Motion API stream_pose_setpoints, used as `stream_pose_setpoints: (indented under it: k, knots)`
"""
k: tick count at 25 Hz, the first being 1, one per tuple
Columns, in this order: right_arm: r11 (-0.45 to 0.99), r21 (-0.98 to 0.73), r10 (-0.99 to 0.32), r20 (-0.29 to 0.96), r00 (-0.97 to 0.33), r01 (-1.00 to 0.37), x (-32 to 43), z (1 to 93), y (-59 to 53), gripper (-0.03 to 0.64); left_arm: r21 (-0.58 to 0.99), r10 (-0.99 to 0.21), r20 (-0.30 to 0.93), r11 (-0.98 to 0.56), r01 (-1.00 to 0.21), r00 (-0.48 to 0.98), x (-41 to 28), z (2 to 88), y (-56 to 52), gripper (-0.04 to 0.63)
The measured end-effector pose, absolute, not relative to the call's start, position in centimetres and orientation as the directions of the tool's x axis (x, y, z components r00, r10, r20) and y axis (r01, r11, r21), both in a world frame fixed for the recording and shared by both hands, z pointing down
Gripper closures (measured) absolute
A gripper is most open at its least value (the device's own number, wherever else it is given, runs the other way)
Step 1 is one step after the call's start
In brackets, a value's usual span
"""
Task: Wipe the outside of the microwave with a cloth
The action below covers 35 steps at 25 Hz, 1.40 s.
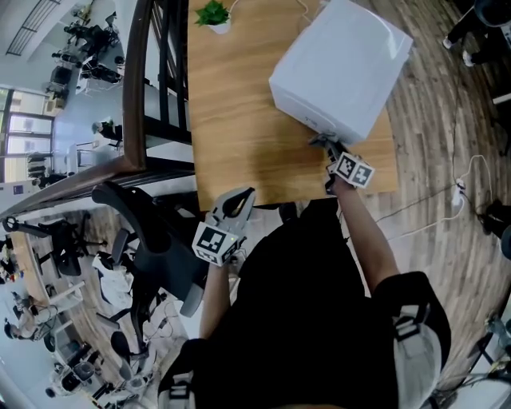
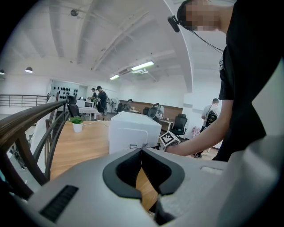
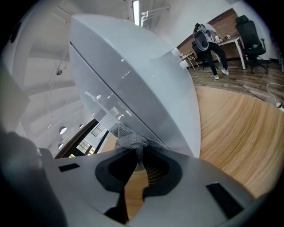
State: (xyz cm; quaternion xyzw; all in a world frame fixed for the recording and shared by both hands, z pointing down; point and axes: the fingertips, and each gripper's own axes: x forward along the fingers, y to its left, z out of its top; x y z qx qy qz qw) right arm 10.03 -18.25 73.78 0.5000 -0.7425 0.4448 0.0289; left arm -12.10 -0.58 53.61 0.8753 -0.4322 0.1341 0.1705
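Observation:
A white microwave (image 1: 339, 68) stands on the wooden table (image 1: 231, 120), turned at an angle near the right front corner. My right gripper (image 1: 327, 148) is shut on a grey mesh cloth (image 3: 128, 138) and presses it against the microwave's near lower edge (image 3: 133, 88). In the right gripper view the cloth bunches out of the closed jaws against the glossy white side. My left gripper (image 1: 239, 200) hangs shut and empty below the table's front edge, apart from the microwave (image 2: 133, 131).
A small potted plant (image 1: 214, 16) sits at the table's far edge, with a white cable near it. A dark curved railing (image 1: 140, 88) runs along the left. A black office chair (image 1: 152, 240) stands under my left gripper. Cables (image 1: 459, 192) lie on the wood floor right.

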Motion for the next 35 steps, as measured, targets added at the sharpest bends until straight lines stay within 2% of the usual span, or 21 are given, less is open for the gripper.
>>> stream_pose_setpoints:
  k: [11,35]
  knots:
    - [0.142,-0.664,-0.692,0.464,-0.553,-0.734,5.3,73.6,-20.6,0.575,0.201,-0.747,0.369,-0.516,-0.832,0.553,-13.4,54.1,0.8,0.594]
    - [0.131,-0.728,-0.676,0.431,-0.598,-0.673,-4.4,74.6,-25.7,0.575,0.212,-0.787,0.399,-0.419,-0.883,0.470,-15.8,55.0,2.2,0.594]
